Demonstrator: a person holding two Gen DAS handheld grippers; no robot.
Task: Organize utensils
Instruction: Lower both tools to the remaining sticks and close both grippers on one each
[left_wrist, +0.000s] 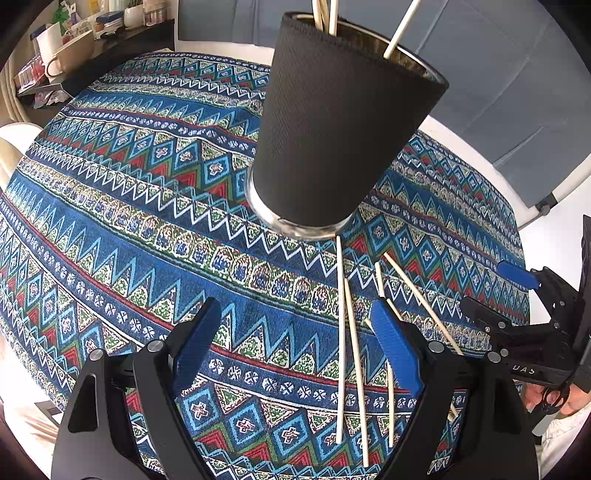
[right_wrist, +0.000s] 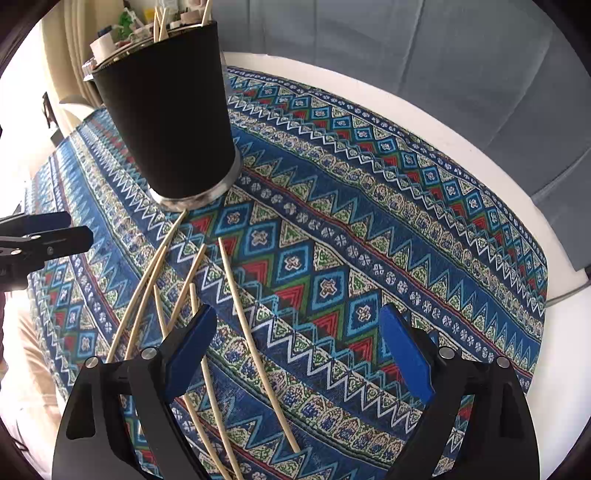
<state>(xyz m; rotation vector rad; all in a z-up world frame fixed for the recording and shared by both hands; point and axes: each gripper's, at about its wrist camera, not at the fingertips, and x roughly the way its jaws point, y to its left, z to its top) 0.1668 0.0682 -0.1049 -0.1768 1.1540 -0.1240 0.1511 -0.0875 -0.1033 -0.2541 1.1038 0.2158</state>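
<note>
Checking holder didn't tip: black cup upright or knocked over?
Upright. The black cup stands on its metal base on the tablecloth, chopsticks poking out the top.

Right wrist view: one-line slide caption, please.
Open right gripper above loose chopsticks on patterned cloth, black holder behind.

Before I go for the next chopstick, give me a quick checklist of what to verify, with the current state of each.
1. Left gripper open, nothing held: ok.
2. Right gripper open, nothing held: ok.
3. Black holder upright on the tablecloth: ok.
4. Room left in holder: cannot tell, a few chopsticks already stand in it.
5. Loose chopsticks lying flat, reachable: ok.
6. Chopsticks separated for a single pick: not ok, some cross or touch.
</note>
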